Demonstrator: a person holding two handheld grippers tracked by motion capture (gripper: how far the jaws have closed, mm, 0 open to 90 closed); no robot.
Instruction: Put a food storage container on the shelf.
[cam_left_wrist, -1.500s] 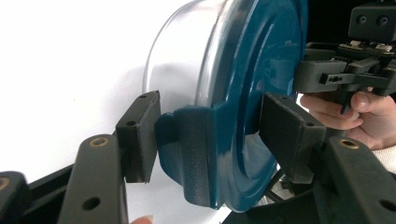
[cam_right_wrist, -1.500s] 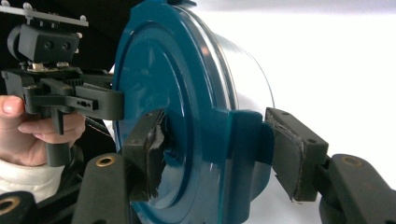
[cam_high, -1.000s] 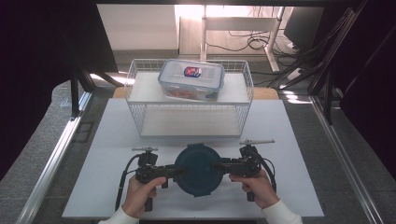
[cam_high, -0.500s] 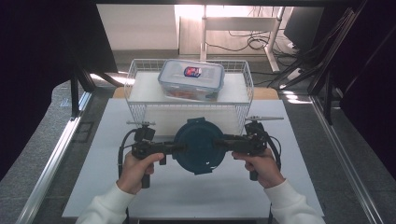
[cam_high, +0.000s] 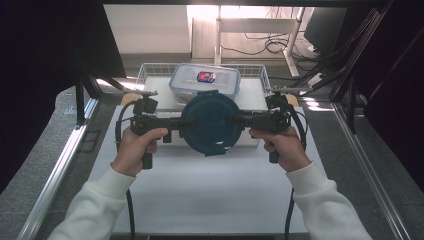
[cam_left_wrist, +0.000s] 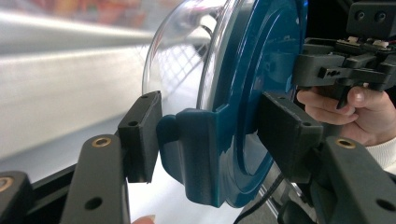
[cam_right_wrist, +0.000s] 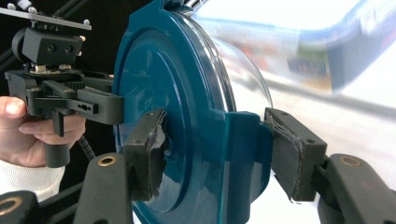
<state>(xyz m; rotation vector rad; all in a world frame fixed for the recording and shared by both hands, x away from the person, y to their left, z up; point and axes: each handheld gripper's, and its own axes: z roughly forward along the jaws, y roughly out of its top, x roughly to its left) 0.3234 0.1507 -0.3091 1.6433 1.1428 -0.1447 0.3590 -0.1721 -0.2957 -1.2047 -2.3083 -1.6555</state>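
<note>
White table (cam_high: 210, 195), round teal-lidded clear bowl (cam_high: 209, 121) aloft; both grippers' fingers (cam_left_wrist: 140, 135) clamped on its clips

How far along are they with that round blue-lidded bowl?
Done: both grippers, left and right, have clamped the bowl by its lid clips, and it is up off the table. In hand: carrying it toward the wire basket. Left, probably: setting it in beside the box.
</note>
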